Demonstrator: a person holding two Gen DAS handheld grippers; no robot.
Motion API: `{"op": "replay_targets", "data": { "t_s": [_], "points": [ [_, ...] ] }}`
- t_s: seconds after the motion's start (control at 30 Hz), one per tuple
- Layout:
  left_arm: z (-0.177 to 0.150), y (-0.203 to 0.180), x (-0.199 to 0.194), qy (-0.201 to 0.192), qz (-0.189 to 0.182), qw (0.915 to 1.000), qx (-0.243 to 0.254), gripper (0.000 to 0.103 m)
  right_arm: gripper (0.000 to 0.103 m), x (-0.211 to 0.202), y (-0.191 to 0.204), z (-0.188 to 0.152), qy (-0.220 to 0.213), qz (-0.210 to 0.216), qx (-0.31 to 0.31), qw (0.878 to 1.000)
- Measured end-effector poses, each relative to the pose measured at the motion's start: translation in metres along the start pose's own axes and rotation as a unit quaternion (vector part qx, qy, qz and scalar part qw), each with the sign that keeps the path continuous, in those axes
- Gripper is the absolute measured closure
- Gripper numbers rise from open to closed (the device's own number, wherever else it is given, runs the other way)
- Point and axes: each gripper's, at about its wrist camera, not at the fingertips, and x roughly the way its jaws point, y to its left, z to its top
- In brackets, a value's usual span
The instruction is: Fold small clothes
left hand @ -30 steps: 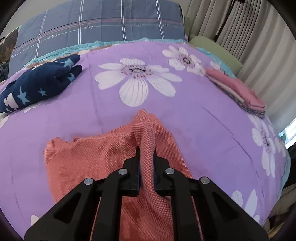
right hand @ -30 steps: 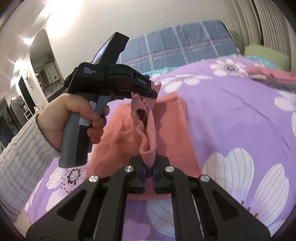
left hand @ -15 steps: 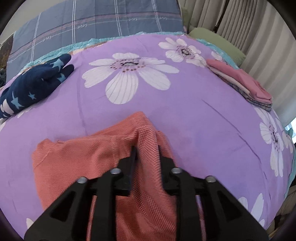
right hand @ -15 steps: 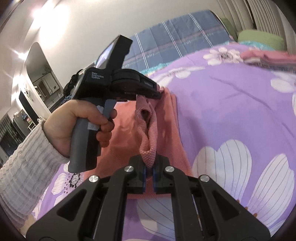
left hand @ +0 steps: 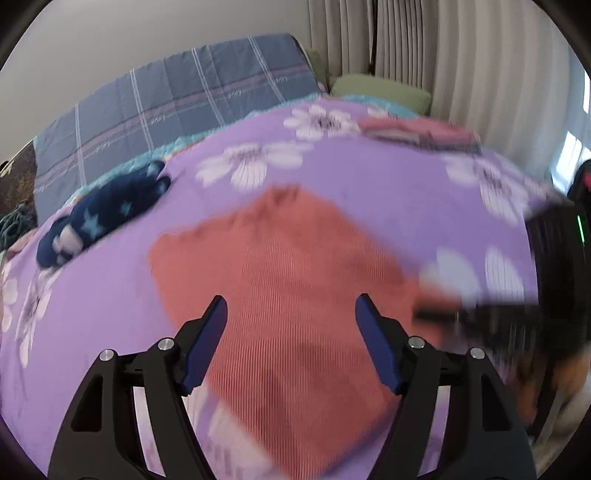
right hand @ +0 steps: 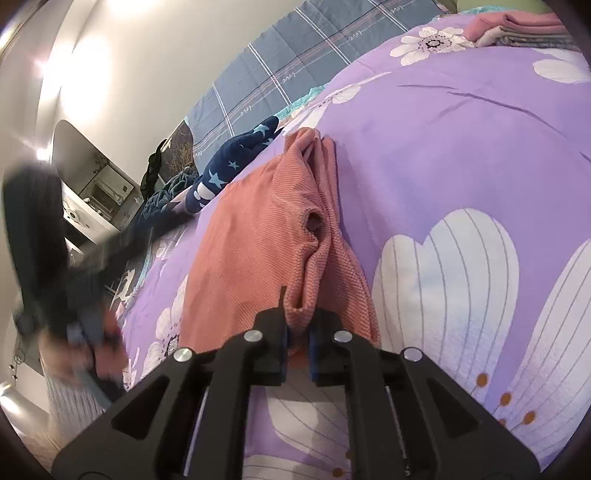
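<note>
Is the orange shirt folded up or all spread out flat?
Partly folded: the orange shirt lies on the purple bedspread with one edge doubled over, still bunched.

Purple floral bedspread (right hand: pixel 461 155); blue plaid pillow (left hand: pixel 177 103) at head; green cushion (left hand: pixel 380 90); beige curtains (left hand: pixel 461 66).

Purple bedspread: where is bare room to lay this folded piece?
Free: the wide bedspread stretch between the orange garment and the folded pink stack. Crowded: the far side, where the navy star garment lies close by the orange one.
</note>
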Motion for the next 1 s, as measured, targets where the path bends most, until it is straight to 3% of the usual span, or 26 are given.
{"op": "replay_targets", "data": {
  "t_s": [0.07,0.17,0.27,0.37,0.6,0.8,1.0],
  "points": [
    [-0.025,-0.002,-0.008,0.014,0.003,0.9999,0.004,0.031,0.088,-0.003,-0.005,0.004,-0.002,0.000,0.008,1.000],
    [-0.053,-0.008,-0.015,0.029,0.005,0.9995,0.014,0.029,0.075,-0.006,-0.009,0.008,-0.005,0.003,0.017,1.000],
    [-0.069,-0.016,-0.009,0.043,0.016,0.9986,0.026,0.029,0.075,0.000,-0.007,0.012,0.010,0.003,0.012,1.000],
    [-0.073,-0.016,0.001,0.051,0.035,0.9979,0.018,0.029,0.096,0.003,-0.001,0.012,0.016,-0.024,-0.001,1.000],
    [-0.076,-0.001,0.001,0.044,0.076,0.9962,0.002,0.029,0.097,-0.026,0.009,0.026,-0.029,-0.012,-0.012,0.999],
    [-0.088,0.010,-0.007,0.047,0.091,0.9945,-0.018,0.029,0.097,-0.007,-0.008,0.021,0.004,-0.046,-0.008,0.999],
    [-0.094,0.017,-0.012,0.050,0.093,0.9937,-0.037,0.028,0.097,-0.009,-0.011,0.019,0.003,-0.036,-0.004,0.999]
  ]
}}
